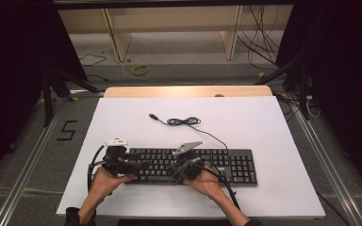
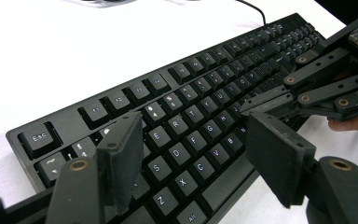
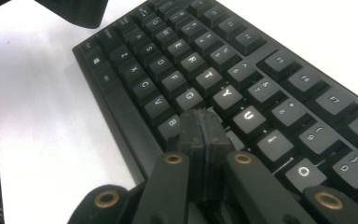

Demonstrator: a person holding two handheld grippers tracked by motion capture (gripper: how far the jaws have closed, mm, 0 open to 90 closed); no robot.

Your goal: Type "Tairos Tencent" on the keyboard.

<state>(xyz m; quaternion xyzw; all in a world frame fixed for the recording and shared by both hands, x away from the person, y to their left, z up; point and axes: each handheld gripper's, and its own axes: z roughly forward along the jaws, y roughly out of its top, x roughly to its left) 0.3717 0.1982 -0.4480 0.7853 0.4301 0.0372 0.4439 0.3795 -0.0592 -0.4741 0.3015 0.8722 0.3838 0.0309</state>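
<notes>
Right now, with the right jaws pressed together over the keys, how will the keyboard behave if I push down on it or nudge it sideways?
The keyboard looks like a stiff slab lying flat on the white table, so it probably won't flex or tip. A sideways nudge may slide it on that smooth surface. Its loosely coiled cable is floppy and would likely trail. The closed right gripper should sink single keys.

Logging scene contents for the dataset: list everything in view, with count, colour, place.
keyboard: 1, black, near middle of the board
keyboard cable: 1, black, coiled behind the keyboard, plug end loose
board: 1, white, on the table
wooden table: 1, light brown, far edge showing behind the board
left gripper: 1, black, fingers open above the keyboard's left end
right gripper: 1, black, fingers shut, tips over the middle keys
hands: 2, near edge
</notes>
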